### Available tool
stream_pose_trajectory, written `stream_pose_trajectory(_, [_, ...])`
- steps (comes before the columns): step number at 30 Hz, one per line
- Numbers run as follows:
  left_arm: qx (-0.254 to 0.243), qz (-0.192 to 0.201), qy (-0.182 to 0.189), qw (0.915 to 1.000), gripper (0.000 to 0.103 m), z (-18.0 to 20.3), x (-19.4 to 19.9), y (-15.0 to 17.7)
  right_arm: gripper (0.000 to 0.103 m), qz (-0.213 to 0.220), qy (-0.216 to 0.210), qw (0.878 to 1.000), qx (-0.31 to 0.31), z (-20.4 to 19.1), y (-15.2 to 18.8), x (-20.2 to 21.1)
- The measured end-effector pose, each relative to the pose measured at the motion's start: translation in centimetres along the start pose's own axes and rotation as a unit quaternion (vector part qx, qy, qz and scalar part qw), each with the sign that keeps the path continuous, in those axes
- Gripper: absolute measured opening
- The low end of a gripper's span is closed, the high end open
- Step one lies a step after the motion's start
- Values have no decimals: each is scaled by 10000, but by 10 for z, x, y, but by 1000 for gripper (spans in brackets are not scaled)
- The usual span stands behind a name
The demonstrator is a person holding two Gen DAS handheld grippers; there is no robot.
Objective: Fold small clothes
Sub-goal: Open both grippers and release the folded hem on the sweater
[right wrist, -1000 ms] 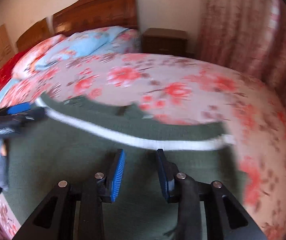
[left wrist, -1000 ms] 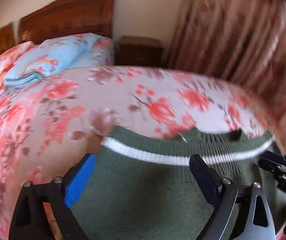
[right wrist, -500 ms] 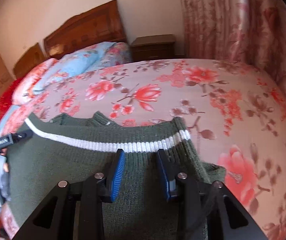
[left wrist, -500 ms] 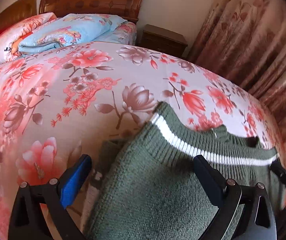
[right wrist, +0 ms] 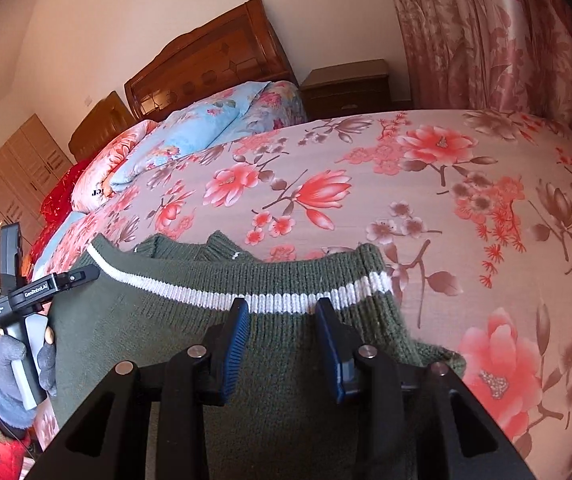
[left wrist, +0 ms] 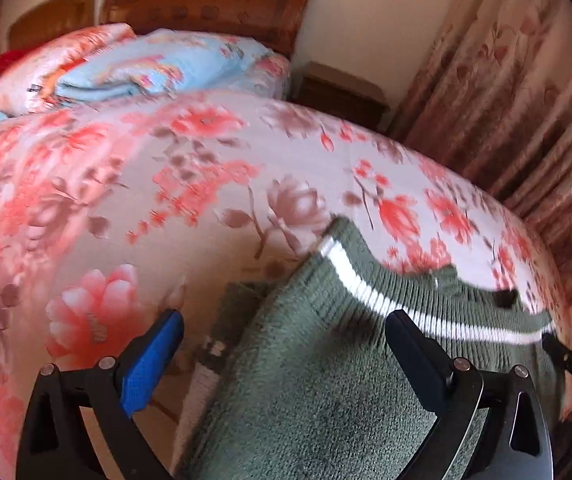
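Sweater (right wrist: pixel 286 344) lies on the bed (right wrist: pixel 466 208), hem folded up over the collar, sleeves untucked, so roughly half done I'd say; left tongs (left wrist: pixel 286 356) gape wide, right tongs (right wrist: pixel 282 344) part-open, neither gripping.

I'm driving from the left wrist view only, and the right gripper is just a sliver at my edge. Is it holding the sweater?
Observer: No. The right gripper is open, with one pad on each side of a stretch of the white stripe on the sweater.
Operator: Where does the hem's right corner sit?
Observer: That corner lies on the bedspread, and a bit of green knit sticks out from under the edge below it.
Operator: And my side, seen from there?
Observer: A grey-gloved hand holds the left gripper, whose tip is at the hem's left end.
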State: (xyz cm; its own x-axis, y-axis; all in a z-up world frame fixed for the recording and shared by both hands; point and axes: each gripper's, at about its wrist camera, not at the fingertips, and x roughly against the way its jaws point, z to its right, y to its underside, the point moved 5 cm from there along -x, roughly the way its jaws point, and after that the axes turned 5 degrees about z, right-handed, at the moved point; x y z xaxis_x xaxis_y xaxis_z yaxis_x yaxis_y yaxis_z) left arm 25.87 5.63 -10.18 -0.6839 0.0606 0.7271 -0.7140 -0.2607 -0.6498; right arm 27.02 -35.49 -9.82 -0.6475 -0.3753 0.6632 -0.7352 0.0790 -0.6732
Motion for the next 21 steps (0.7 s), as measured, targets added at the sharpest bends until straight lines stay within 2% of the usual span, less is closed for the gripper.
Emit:
stream_pose_trajectory(2, [34, 311, -8, 9995, 103, 3, 21, -1, 34, 13, 459, 9989, 116, -7, 0, 5])
stream_pose_trajectory(3, [-30, 453, 180, 9988, 103, 10, 35, 1, 34, 65, 773, 9965, 319, -19, 1, 11])
stream_pose_trajectory(4, [-142, 504, 271, 9983, 103, 16, 42, 4, 34, 151, 857, 9948, 537, -35, 3, 18])
stream_pose_trajectory(7, [-910, 372, 351, 9945, 103, 50, 54, 25, 34, 551, 138, 9951, 803, -87, 18, 33])
stream_pose_trajectory(9, [-1575, 183, 192, 9872, 103, 72, 45, 44, 34, 198, 109, 9958, 886, -108, 33, 17])
stream_pose_trajectory(11, [-1928, 68, -55, 9812, 103, 81, 34, 55, 34, -88, 229, 9952, 943, -118, 47, -2])
stream_pose_trajectory(16, [-1783, 138, -274, 9835, 103, 53, 39, 57, 33, -140, 797, 9858, 1469, -103, 61, 10])
stream_pose_trajectory(18, [-1737, 177, -246, 9843, 103, 35, 45, 60, 32, -140, 819, 9885, 1261, -79, 65, 26])
stream_pose_trajectory(21, [-1400, 80, -258, 9898, 103, 17, 52, 64, 31, -67, 755, 9930, 906, -60, 70, 44])
